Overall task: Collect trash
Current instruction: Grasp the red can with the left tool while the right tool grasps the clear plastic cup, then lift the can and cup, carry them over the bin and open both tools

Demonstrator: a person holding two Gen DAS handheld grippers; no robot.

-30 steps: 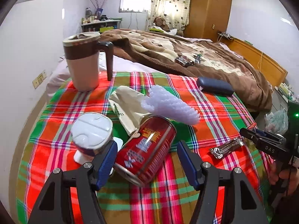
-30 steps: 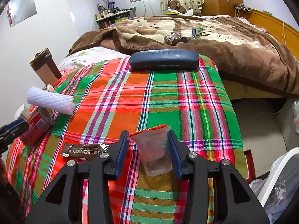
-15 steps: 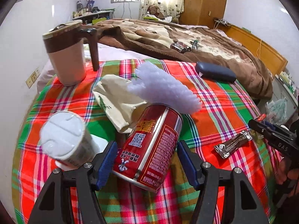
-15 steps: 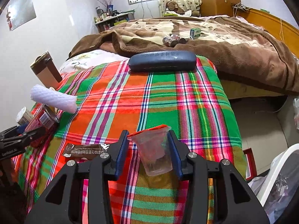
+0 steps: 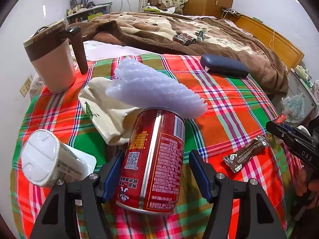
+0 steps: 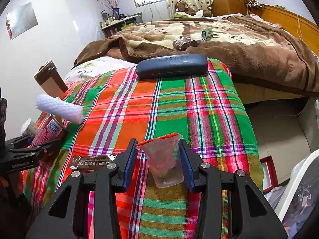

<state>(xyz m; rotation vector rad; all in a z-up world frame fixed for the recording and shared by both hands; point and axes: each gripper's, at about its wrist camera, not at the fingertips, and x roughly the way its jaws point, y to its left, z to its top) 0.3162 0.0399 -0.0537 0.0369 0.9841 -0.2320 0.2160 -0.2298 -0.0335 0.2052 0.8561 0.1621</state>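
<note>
Fingers of the left gripper are seen spread in the left wrist view, with a red can tilted between them; the left pad is touching it and a gap is left at the right pad, while a white foam sleeve, a cream bag, a white-lidded cup and a brown wrapper are spread on the plaid cloth. In the right wrist view, a clear plastic cup with a red peeled lid is clasped by the right gripper above the cloth's near edge, and a dark blue case is seen at the far edge.
</note>
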